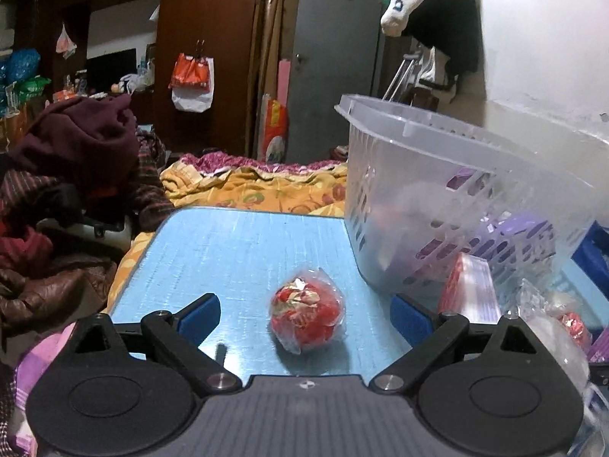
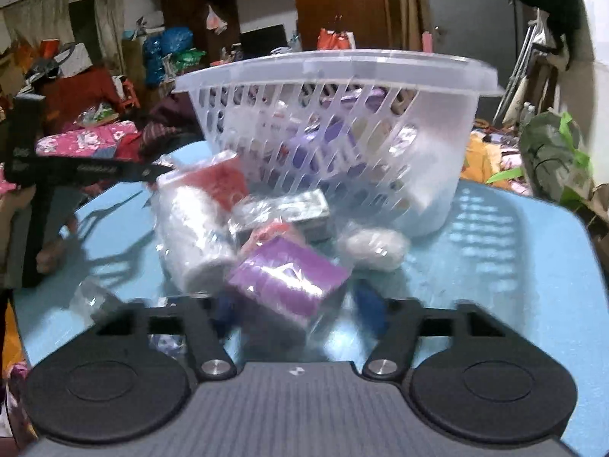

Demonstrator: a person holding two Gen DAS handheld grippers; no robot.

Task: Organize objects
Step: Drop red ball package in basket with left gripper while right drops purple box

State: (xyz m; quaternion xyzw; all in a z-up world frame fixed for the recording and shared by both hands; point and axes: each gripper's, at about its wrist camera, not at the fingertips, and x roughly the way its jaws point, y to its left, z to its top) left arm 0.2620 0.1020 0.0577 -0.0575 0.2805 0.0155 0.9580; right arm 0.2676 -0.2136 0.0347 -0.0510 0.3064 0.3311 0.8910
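Spread wide, the jaws of the left gripper are held low over the light blue tabletop, with a red ball wrapped in clear film lying between the blue pads and touched by neither. On the right gripper the jaws are seen blurred on either side of a purple packet in clear wrap; whether the pads press on it cannot be told.

A translucent slotted basket is set toward the tabletop's far edge, and purple items are seen through its walls. In front of the basket a heap of wrapped goods is gathered: a white roll with a red end, a flat silver pack and a pale round bundle.

Bare blue surface is left along the left edge and far-left corner in the left wrist view, and along the right edge in the right wrist view. Beyond the far edge a yellow patterned bedspread is spread, with dark clothes piled off the left edge. Dark wooden cabinets and a grey door close off the room behind.
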